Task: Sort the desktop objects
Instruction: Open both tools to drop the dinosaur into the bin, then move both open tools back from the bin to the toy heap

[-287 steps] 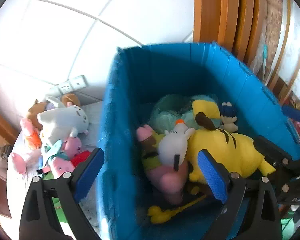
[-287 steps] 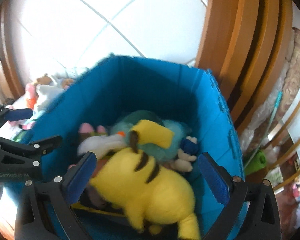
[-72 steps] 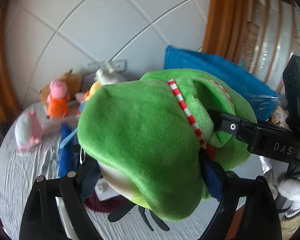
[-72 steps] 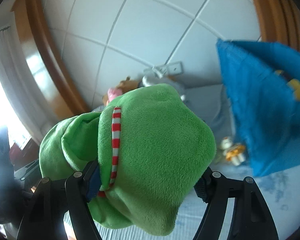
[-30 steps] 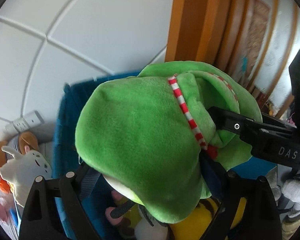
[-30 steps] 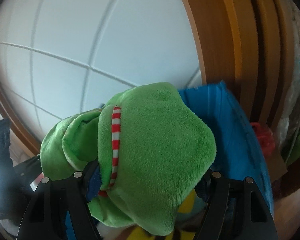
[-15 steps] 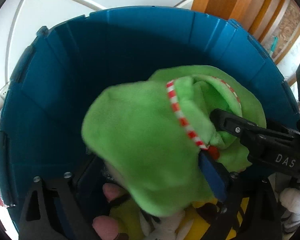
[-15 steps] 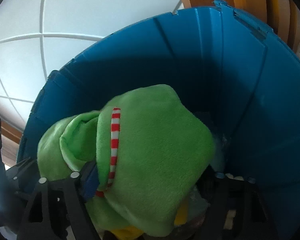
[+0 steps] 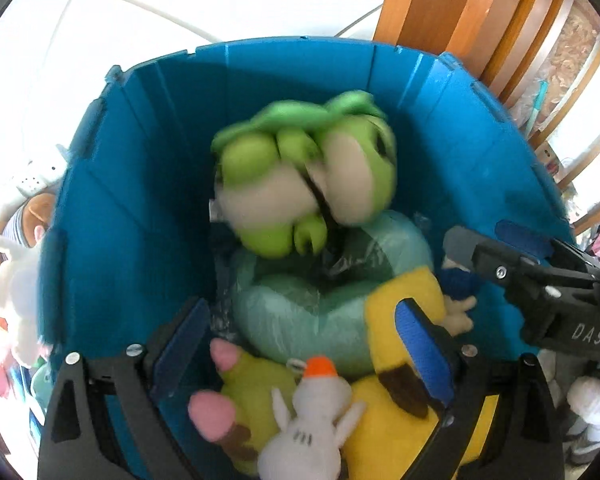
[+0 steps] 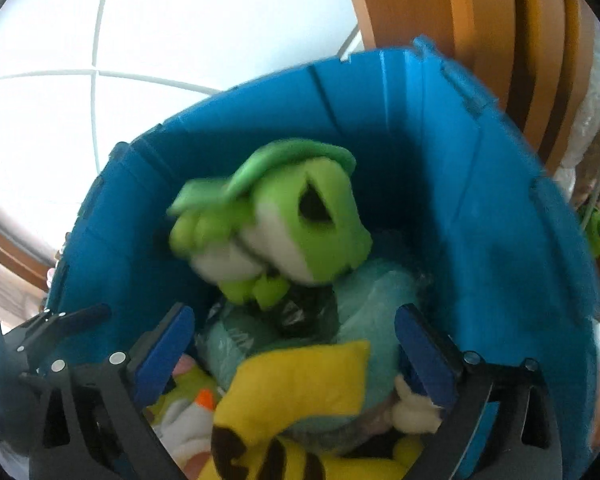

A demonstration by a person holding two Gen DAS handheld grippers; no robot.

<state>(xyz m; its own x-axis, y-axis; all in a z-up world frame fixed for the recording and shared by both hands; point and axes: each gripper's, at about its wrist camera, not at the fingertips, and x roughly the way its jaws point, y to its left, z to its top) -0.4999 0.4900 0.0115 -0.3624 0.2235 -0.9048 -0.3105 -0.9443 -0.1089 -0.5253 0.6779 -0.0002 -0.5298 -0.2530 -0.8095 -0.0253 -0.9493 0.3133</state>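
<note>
While green frog plush [image 9: 304,176] drops blurred at frame centre inside blue bin [image 9: 112,216], left gripper [image 9: 302,354] gapes empty; right gripper [image 10: 296,354] jaws opening, nothing between. Looks light, soft, squashy; best gripped across body.

Green frog plush [image 9: 306,178], clamped between both grippers a second ago, was released and blurred inside the blue bin [image 9: 132,184], above the teal cushion [image 9: 312,312]. Right gripper [image 10: 294,350] jaws were opening, nothing between them; left gripper [image 9: 302,344] stood wide, empty.
</note>
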